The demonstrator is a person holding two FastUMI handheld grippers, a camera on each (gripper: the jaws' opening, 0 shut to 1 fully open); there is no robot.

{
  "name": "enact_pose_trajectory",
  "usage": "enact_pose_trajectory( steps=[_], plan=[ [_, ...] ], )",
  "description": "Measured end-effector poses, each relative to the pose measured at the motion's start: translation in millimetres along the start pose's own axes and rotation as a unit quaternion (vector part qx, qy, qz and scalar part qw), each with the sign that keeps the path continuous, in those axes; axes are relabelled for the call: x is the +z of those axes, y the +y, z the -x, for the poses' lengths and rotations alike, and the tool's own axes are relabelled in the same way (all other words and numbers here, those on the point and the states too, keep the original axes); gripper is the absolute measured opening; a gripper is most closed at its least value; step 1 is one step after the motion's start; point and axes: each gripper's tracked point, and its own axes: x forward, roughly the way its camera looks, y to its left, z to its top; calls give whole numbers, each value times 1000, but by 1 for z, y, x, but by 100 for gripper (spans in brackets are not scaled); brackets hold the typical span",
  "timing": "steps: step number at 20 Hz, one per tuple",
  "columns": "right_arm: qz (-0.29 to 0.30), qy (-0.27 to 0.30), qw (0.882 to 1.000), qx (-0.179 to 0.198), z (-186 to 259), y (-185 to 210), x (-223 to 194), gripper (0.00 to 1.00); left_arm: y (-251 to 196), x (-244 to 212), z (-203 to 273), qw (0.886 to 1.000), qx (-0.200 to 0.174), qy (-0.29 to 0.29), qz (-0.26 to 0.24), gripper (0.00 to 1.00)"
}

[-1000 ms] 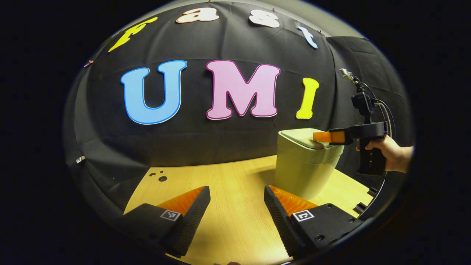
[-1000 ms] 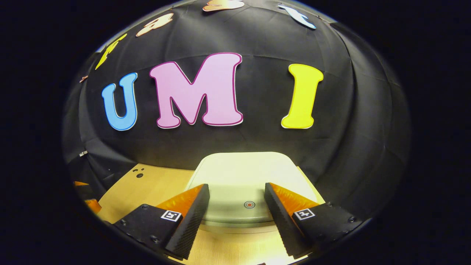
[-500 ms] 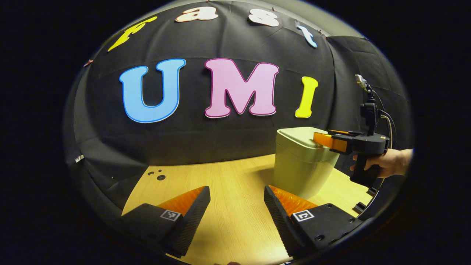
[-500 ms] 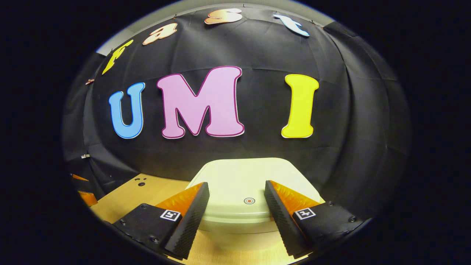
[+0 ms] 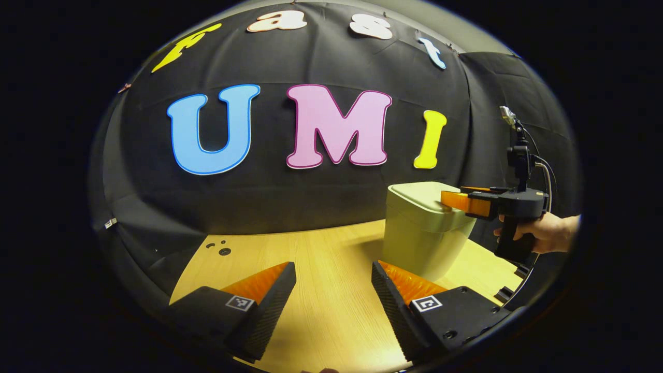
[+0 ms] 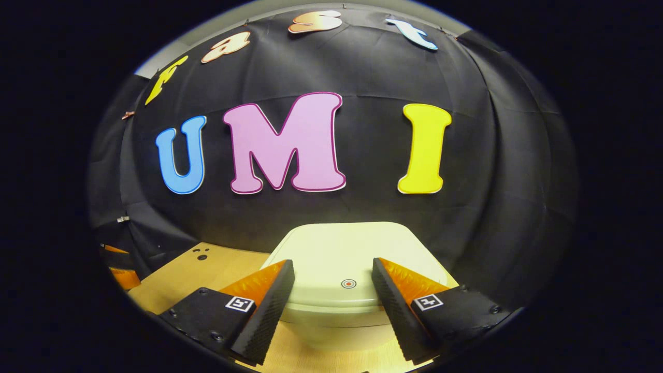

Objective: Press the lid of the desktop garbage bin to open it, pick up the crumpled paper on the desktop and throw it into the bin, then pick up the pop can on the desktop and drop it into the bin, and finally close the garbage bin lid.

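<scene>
We log the right tongs (image 6: pixel 333 290), spread wide, lowered over the past second onto the closed lid (image 6: pixel 342 248) of the bin (image 5: pixel 426 233) at the desk's (image 5: pixel 311 290) right end (likely pressing), left tongs (image 5: pixel 334 295) released and idle.

- The garbage bin (image 5: pixel 422 235) is a pale, creamy green all over, body and lid alike.
- Its lid (image 6: pixel 342 254) is plain except for a small round mark (image 6: pixel 348 283): an orange-red dot inside a white ring.
- The desktop (image 5: pixel 321 290) is light yellow wood with a fine straight grain; a few small dark round holes (image 5: pixel 222 249) sit near its far left corner.
- Each gripper body carries a small square black-and-white coded tag (image 6: pixel 239 303).
- The handle (image 5: pixel 510 235) of the far gripper is black.
</scene>
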Motion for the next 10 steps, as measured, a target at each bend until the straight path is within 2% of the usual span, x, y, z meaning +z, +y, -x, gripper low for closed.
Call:
enact_pose_trajectory(
  steps=[3, 10],
  plan=[
    [-18, -18, 1000, -5, 9, 2, 14, 95, 0, 3, 0, 1000, 2, -3, 0, 94],
    [-6, -46, 999, 8, 49, 22, 36, 94, -6, 11, 2, 1000, -4, -14, -1, 94]
  ],
)
